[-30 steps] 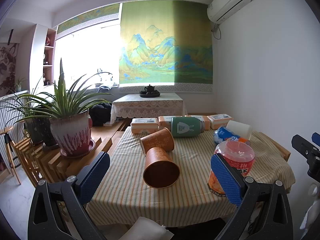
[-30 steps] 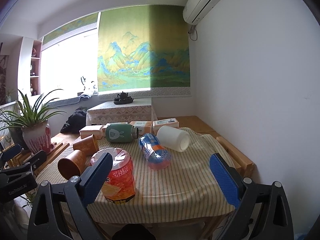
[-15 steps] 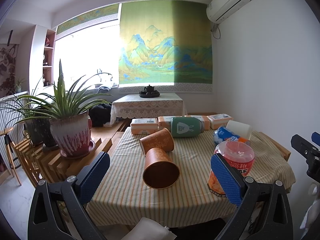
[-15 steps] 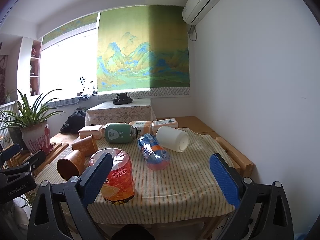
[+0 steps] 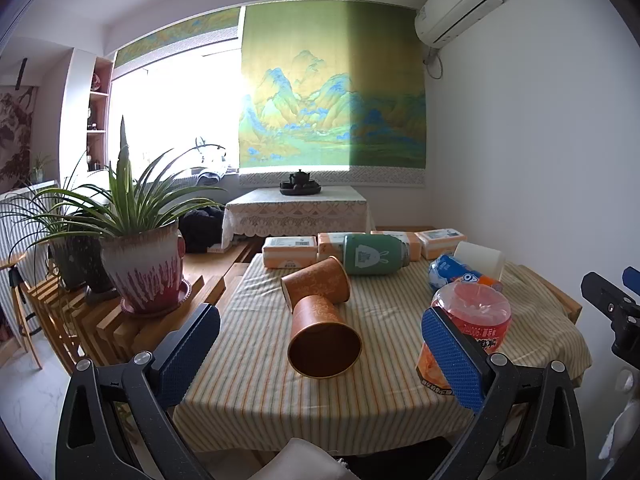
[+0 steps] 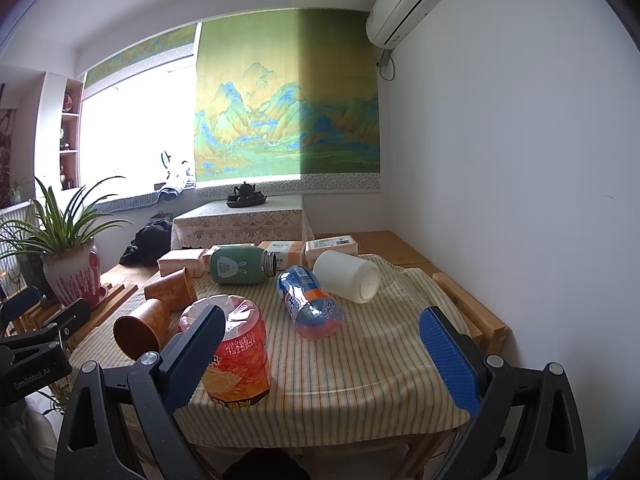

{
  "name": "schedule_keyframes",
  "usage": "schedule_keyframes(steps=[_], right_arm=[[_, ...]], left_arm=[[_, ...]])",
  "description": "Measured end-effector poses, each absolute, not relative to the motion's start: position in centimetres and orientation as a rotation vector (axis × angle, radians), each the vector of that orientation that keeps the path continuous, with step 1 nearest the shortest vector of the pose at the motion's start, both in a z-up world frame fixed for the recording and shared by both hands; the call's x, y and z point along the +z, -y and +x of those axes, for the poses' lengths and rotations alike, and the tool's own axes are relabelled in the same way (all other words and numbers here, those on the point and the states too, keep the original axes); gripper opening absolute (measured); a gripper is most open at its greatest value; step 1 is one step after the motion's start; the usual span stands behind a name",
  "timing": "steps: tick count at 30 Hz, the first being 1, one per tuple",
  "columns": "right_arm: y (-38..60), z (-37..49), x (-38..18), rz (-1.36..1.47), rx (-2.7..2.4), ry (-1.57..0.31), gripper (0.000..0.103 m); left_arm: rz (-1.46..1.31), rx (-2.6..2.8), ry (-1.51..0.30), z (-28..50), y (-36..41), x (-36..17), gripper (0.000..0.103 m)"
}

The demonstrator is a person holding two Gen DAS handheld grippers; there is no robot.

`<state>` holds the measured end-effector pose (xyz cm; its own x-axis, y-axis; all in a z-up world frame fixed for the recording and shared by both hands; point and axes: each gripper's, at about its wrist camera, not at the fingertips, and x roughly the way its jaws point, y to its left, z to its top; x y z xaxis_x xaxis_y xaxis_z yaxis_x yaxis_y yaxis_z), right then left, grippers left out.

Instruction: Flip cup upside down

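Two brown paper cups lie on their sides on the striped tablecloth. The near cup [image 5: 323, 340] has its mouth toward me; it also shows in the right wrist view [image 6: 141, 330]. The far cup [image 5: 317, 282] lies behind it, touching it. A white cup [image 6: 347, 275] lies on its side at the back right. My left gripper [image 5: 320, 360] is open and empty, held before the near brown cup. My right gripper [image 6: 320, 354] is open and empty, above the table's front edge.
A red snack canister [image 6: 235, 354] stands near the front. A blue packet [image 6: 310, 302], a green bottle [image 6: 240, 266] and several tissue packs [image 5: 289, 252] lie behind. A potted plant [image 5: 140, 264] stands on a wooden rack left of the table [image 5: 260, 396].
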<state>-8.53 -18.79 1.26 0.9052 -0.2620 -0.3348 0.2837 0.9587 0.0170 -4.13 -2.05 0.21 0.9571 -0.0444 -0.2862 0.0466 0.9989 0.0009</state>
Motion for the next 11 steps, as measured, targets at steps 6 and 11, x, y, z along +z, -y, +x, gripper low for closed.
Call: schedule_keyframes(steps=[6, 11], right_arm=[[18.81, -8.44, 1.24, 0.066, -0.282, -0.338, 0.096], [18.77, -8.42, 1.16, 0.071, -0.28, -0.343, 0.096]], left_arm=[[0.004, -0.047, -0.293, -4.02, 1.93, 0.12, 0.102], [0.022, -0.049, -0.286, -4.15, 2.28, 0.03, 0.102]])
